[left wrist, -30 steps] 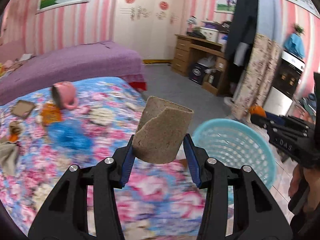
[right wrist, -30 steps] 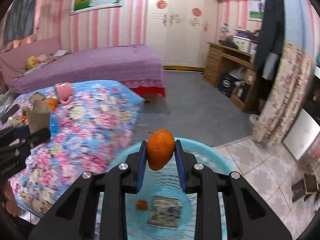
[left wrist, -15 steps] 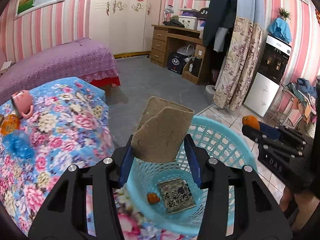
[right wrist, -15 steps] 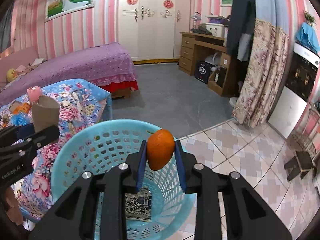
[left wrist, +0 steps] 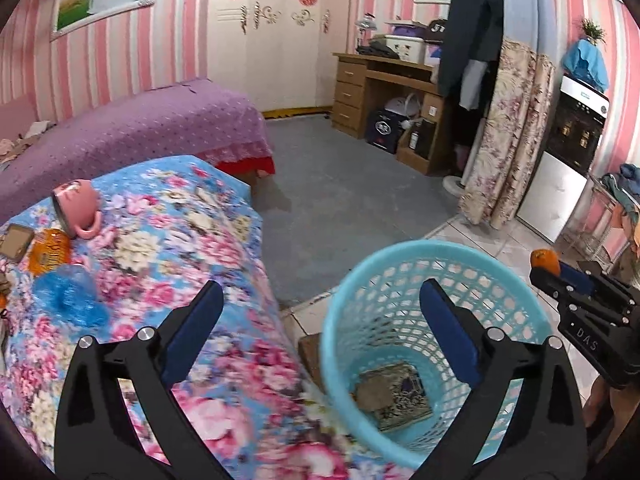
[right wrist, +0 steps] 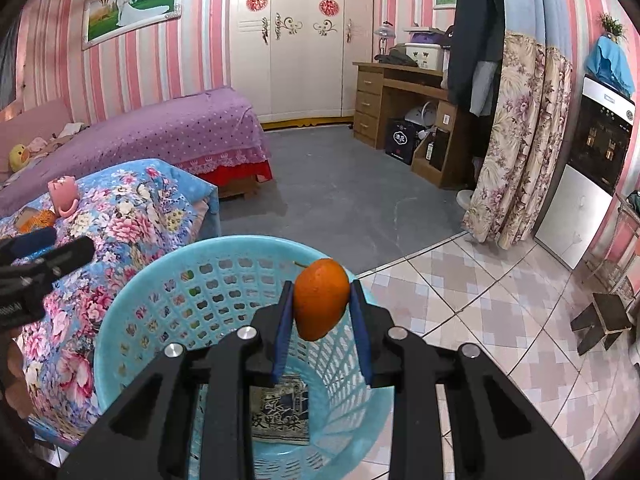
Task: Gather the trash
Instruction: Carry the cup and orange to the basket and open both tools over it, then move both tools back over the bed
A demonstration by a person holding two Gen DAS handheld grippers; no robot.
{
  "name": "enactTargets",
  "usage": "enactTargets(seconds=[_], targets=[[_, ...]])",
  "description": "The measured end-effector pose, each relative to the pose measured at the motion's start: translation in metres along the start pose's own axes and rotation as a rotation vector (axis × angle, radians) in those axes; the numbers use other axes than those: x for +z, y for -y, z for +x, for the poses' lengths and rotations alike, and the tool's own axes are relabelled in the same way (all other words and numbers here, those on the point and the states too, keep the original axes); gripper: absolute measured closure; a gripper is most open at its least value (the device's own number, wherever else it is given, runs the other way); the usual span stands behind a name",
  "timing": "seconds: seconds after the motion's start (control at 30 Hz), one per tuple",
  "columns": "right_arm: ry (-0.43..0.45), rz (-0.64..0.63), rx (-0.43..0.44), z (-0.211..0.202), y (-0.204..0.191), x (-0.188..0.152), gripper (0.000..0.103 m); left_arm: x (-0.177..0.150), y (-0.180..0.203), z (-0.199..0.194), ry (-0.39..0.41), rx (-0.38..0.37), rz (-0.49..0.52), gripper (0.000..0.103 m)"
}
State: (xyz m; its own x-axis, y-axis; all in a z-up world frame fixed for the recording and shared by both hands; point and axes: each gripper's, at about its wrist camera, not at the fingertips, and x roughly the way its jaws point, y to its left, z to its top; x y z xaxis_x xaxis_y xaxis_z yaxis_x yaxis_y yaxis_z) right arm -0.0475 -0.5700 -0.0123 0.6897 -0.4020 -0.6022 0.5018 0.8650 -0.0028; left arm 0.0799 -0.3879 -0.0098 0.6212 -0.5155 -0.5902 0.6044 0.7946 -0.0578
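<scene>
My left gripper (left wrist: 320,312) is open and empty, above the near edge of the light blue trash basket (left wrist: 384,264). The brown cardboard tube (left wrist: 374,394) lies at the basket's bottom beside a printed packet (left wrist: 404,400). My right gripper (right wrist: 320,308) is shut on an orange fruit (right wrist: 320,298) and holds it over the basket's (right wrist: 152,280) far rim; it also shows in the left wrist view (left wrist: 560,280). The packet (right wrist: 280,408) shows inside the basket.
A table with a floral cloth (left wrist: 180,248) stands left of the basket, bearing a tipped pink mug (left wrist: 76,204), an orange wrapper (left wrist: 50,256), a blue plastic bag (left wrist: 68,292) and a small card (left wrist: 16,240). A purple bed (left wrist: 140,132), desk (left wrist: 384,88) and curtain (left wrist: 508,132) stand behind.
My left gripper has opened and the cardboard tube has dropped into the basket. My right gripper still holds the orange fruit, now nearer the basket's rim.
</scene>
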Motion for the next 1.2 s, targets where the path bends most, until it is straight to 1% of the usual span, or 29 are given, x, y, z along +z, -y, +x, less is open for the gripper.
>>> enactTargets(seconds=[0.13,0.17,0.2,0.27,0.3,0.33,0.4,0.67,0.87,0.97,1.07,1.17,1.2], targets=[[-0.001,0.0,0.004,0.003,-0.01,-0.002,0.073,0.002,-0.013,-0.006,0.009,0.011,-0.008,0.006],[0.003,-0.002,0.002,0.003,-0.012,-0.002,0.063,0.002,-0.016,-0.008,0.012,0.018,-0.008,0.006],[0.011,-0.004,0.003,0.003,-0.016,-0.003,0.045,0.001,-0.018,-0.009,0.013,0.023,-0.008,0.005],[0.034,-0.012,-0.002,0.001,-0.023,-0.003,0.025,0.001,-0.023,-0.012,0.016,0.033,-0.011,0.005],[0.04,-0.016,-0.003,0.0,-0.026,-0.003,0.022,0.001,-0.027,-0.014,0.018,0.036,-0.018,0.005],[0.041,-0.021,-0.005,0.0,-0.028,-0.002,0.021,0.001,-0.03,-0.016,0.019,0.036,-0.025,0.005],[0.038,-0.026,-0.012,0.001,-0.032,-0.001,0.013,0.001,-0.037,-0.02,0.023,0.039,-0.034,0.005],[0.033,-0.017,-0.025,-0.007,-0.043,0.002,0.005,0.002,-0.058,-0.043,0.045,0.069,-0.051,0.005],[0.048,-0.021,-0.014,-0.019,-0.063,0.009,0.004,-0.002,-0.085,-0.067,0.063,0.098,-0.064,0.005],[0.06,-0.033,0.014,-0.026,-0.082,0.014,0.004,-0.004,-0.107,-0.082,0.073,0.129,-0.073,0.005],[0.062,-0.066,0.055,-0.03,-0.112,0.019,0.004,-0.008,-0.135,-0.097,0.081,0.169,-0.088,0.005],[0.072,-0.101,0.096,-0.032,-0.144,0.024,0.004,-0.013,-0.167,-0.109,0.079,0.225,-0.097,0.005],[0.074,-0.108,0.113,-0.032,-0.156,0.026,0.004,-0.016,-0.184,-0.115,0.078,0.252,-0.106,0.005]])
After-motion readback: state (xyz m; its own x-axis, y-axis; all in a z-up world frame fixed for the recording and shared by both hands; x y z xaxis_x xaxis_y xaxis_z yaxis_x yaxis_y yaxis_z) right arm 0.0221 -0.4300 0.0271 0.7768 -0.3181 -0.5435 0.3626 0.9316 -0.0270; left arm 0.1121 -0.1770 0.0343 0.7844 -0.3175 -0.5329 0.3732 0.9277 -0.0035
